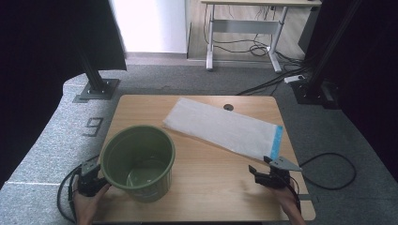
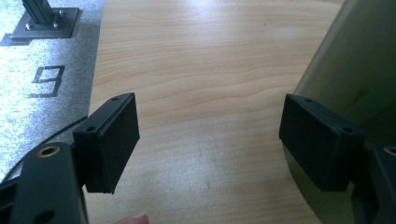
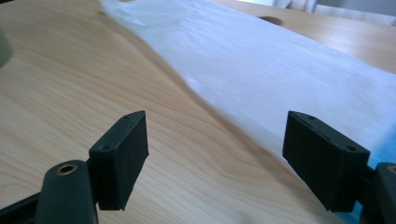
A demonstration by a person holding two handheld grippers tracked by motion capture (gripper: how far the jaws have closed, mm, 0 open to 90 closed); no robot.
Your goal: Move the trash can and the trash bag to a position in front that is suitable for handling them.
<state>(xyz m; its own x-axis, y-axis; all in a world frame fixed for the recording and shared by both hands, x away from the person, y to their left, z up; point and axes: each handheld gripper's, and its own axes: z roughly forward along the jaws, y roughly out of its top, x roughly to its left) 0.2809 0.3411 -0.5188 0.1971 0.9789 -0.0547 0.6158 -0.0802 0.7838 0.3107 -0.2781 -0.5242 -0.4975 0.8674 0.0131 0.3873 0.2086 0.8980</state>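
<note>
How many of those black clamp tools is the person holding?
2. The left gripper sits at the table's near left edge beside the green bucket; the right gripper is at the near right, by the white bag. Both have open fingers.

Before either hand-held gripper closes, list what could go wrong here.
1. The left hand-held gripper is open with one jaw right beside the green bucket's wall; a nudge could slide or tip the empty bucket, which stands near the table's front edge.
2. The right hand-held gripper is open beside the flat white bag; thin, limp material lying flat may slip or crumple instead of lifting.
</note>
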